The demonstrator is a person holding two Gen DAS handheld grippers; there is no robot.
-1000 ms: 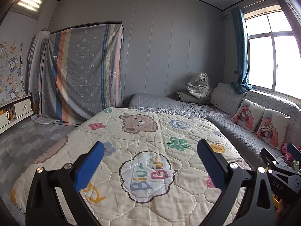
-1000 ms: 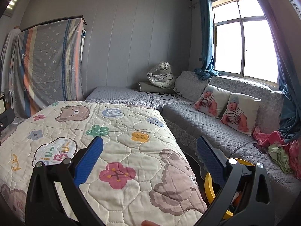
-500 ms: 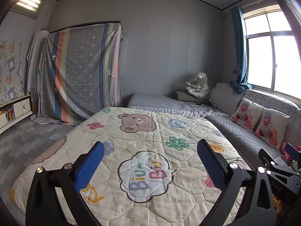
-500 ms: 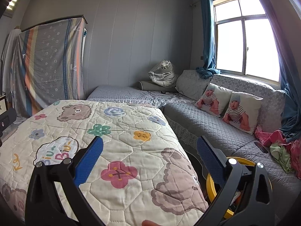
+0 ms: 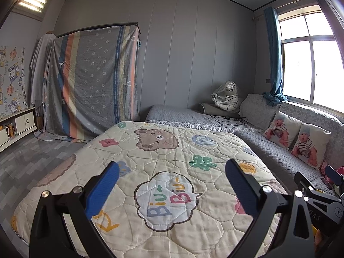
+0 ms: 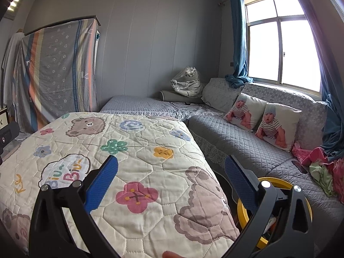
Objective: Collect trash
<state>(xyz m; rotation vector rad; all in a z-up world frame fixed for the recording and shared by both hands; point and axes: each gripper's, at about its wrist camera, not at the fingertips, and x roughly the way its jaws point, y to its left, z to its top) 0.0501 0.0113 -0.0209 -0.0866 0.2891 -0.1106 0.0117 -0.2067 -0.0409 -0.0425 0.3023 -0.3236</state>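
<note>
My left gripper [image 5: 172, 185] is open and empty, held above the cartoon-print quilt [image 5: 163, 154] on the bed. My right gripper [image 6: 171, 181] is open and empty over the bed's right edge. A yellow-rimmed bin [image 6: 241, 209] stands in the gap between the bed and the grey sofa, partly hidden behind my right finger; some wrappers show inside it. The right gripper's body also shows at the right edge of the left wrist view [image 5: 318, 202]. No loose trash shows on the quilt.
A grey quilted sofa [image 6: 236, 142] with two baby-print cushions [image 6: 277, 124] runs along the window. Pink and green clothes [image 6: 322, 163] and a dark phone [image 6: 300, 167] lie on it. A bagged plush tiger [image 6: 188, 82] sits in the corner. A sheet-draped wardrobe [image 5: 94, 79] stands left.
Both views have shifted only slightly; the grippers stay open and empty over the bed.
</note>
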